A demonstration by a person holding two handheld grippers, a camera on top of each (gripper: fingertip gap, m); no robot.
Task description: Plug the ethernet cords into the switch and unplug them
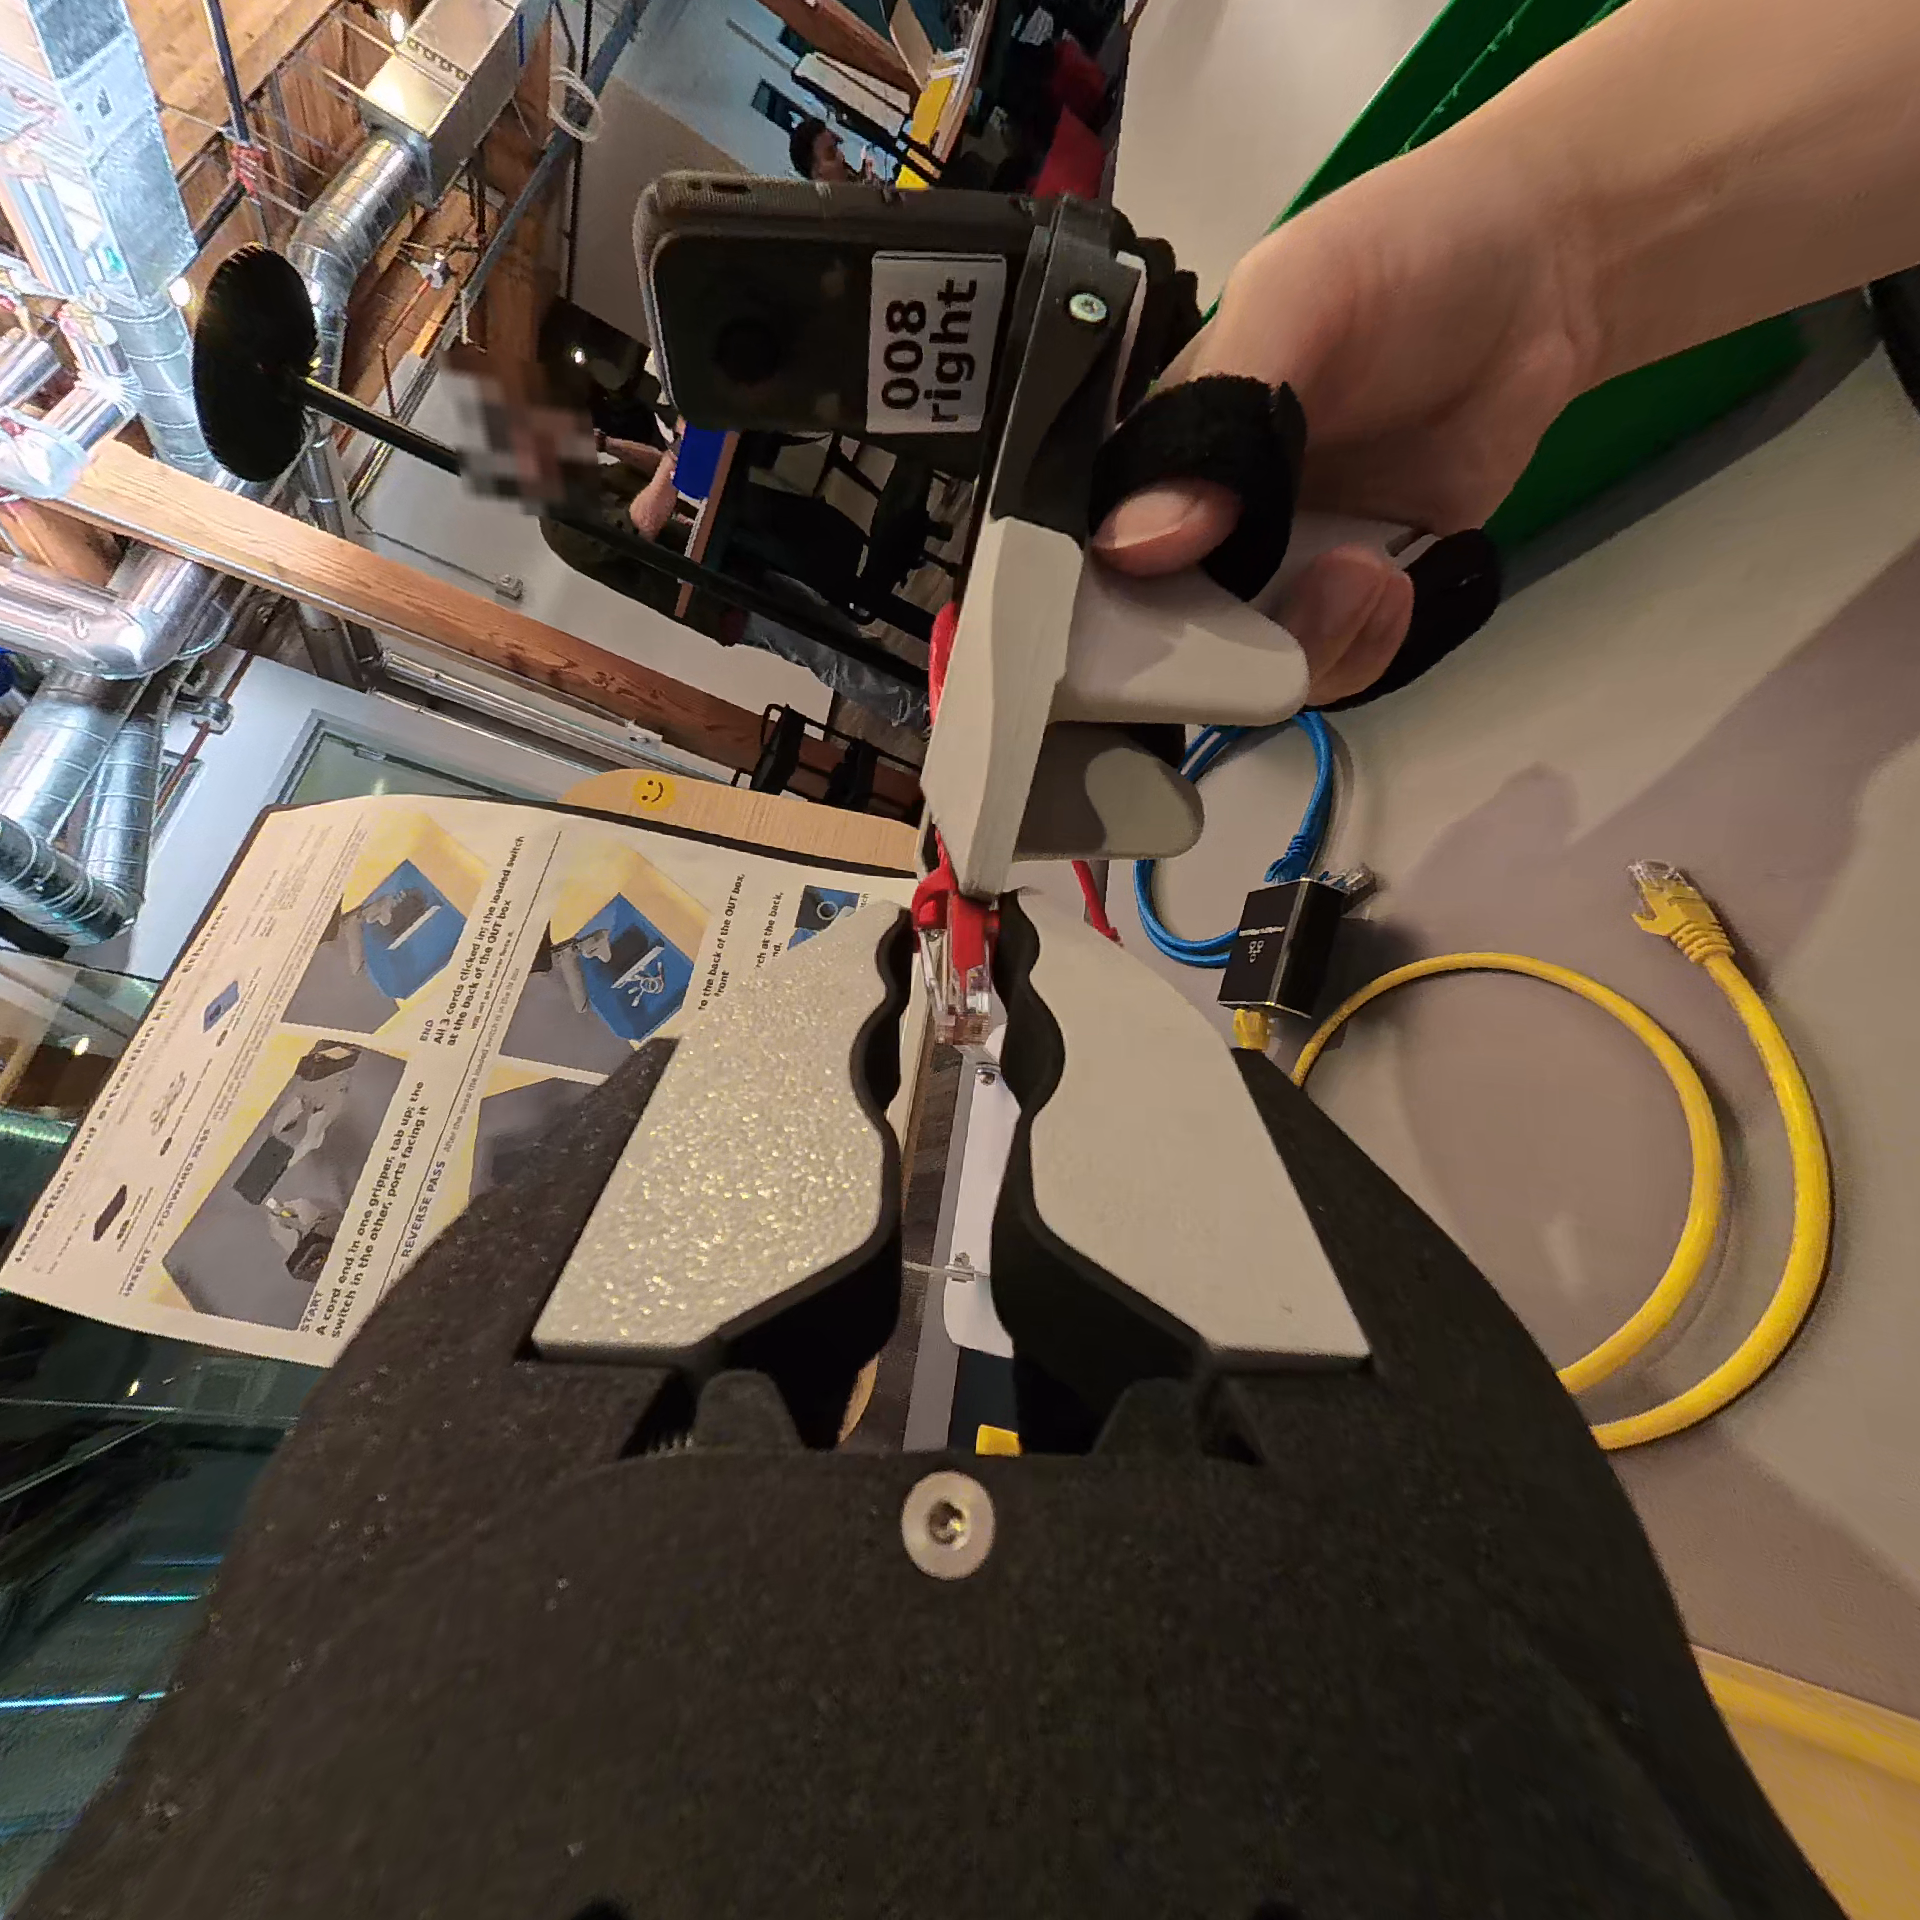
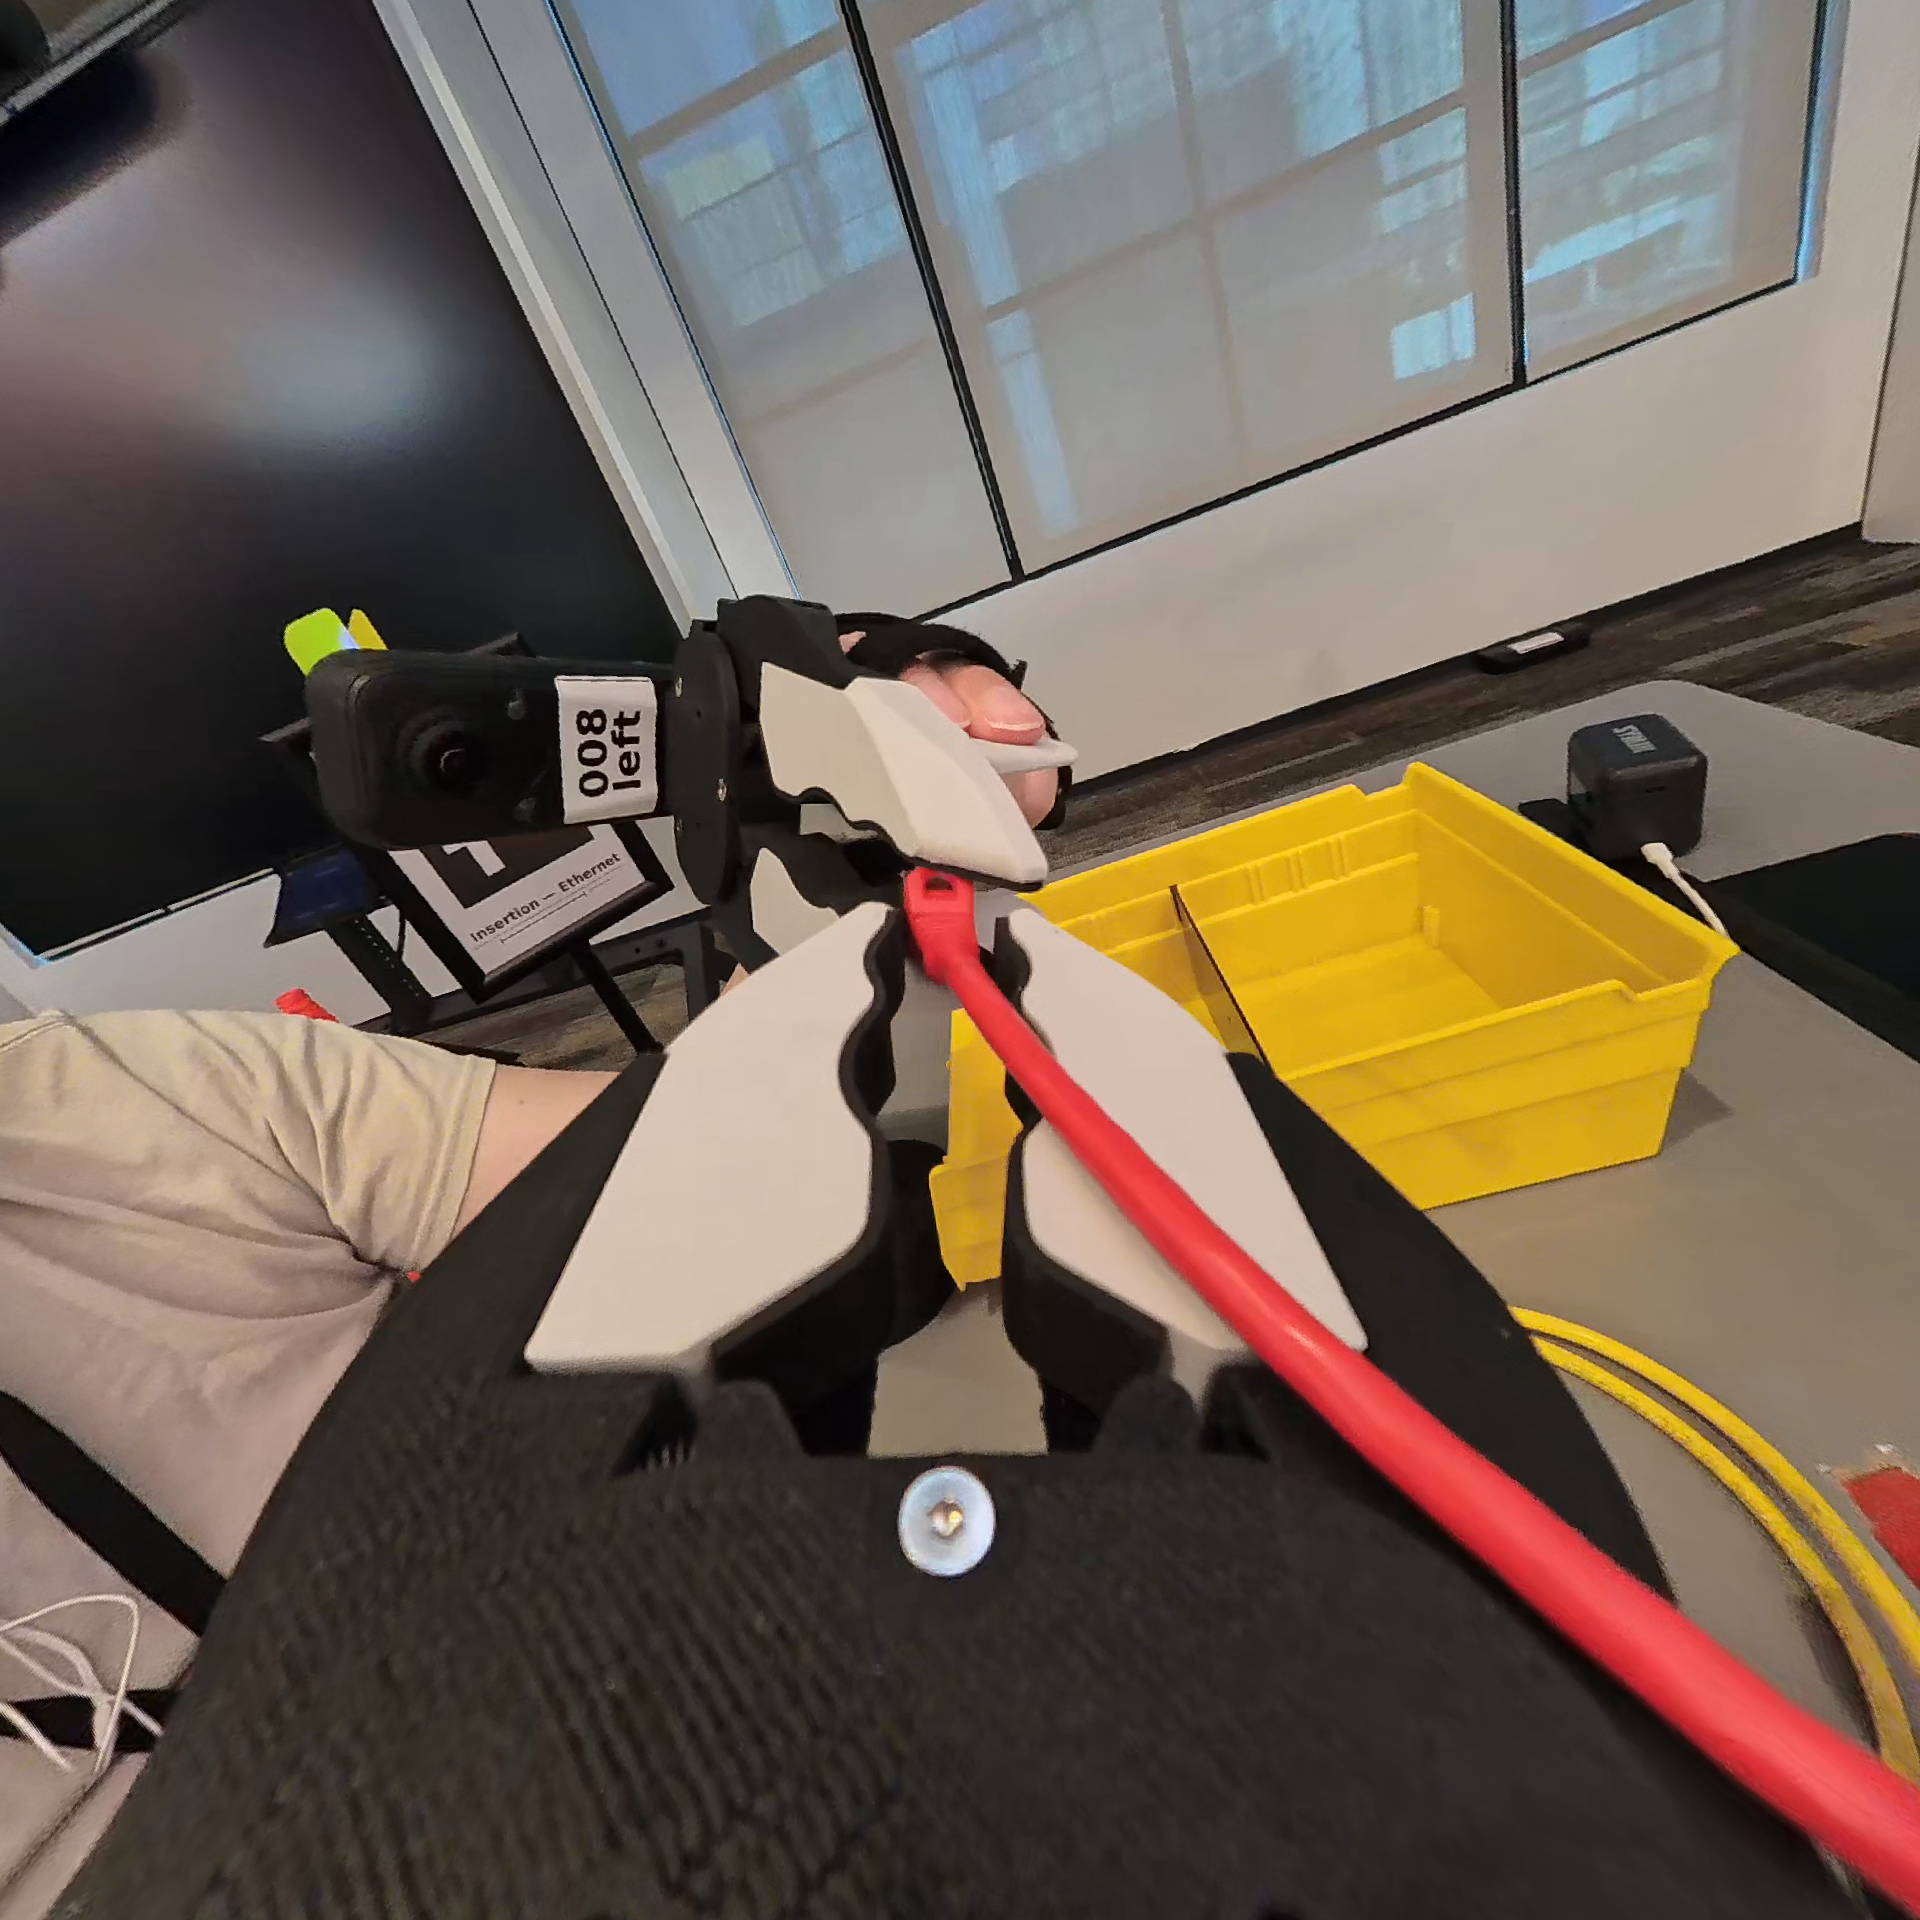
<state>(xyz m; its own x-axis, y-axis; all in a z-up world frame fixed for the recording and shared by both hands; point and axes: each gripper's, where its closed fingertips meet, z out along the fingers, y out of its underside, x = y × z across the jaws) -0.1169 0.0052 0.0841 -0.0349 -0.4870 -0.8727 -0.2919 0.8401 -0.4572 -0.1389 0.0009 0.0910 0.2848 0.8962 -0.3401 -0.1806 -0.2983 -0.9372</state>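
Observation:
In the left wrist view my left gripper point(image 1: 961, 935) is shut on the clear plug of a red ethernet cord point(image 1: 966, 977), held up above the table. My right gripper point(image 1: 971, 883) comes down from above with its tips at the plug's red boot. In the right wrist view my right gripper point(image 2: 951, 925) stands open around the red cord point(image 2: 1143, 1164): the boot lies against the left pad, with a gap to the right pad. The left gripper point(image 2: 987, 873) clamps the cord's end there. The small black switch point(image 1: 1283, 951) lies on the table, away from both grippers.
A yellow cord point(image 1: 1704, 1143) loops on the grey table, one end at the switch, one free. A blue cord point(image 1: 1320, 790) coils behind the switch. A yellow bin point(image 2: 1455, 1091) stands ahead of the right gripper. An instruction sheet point(image 1: 416, 1039) lies left, a green bin point(image 1: 1455, 104) far right. Only a small space, under 4 cm, lies between the two pairs of fingers.

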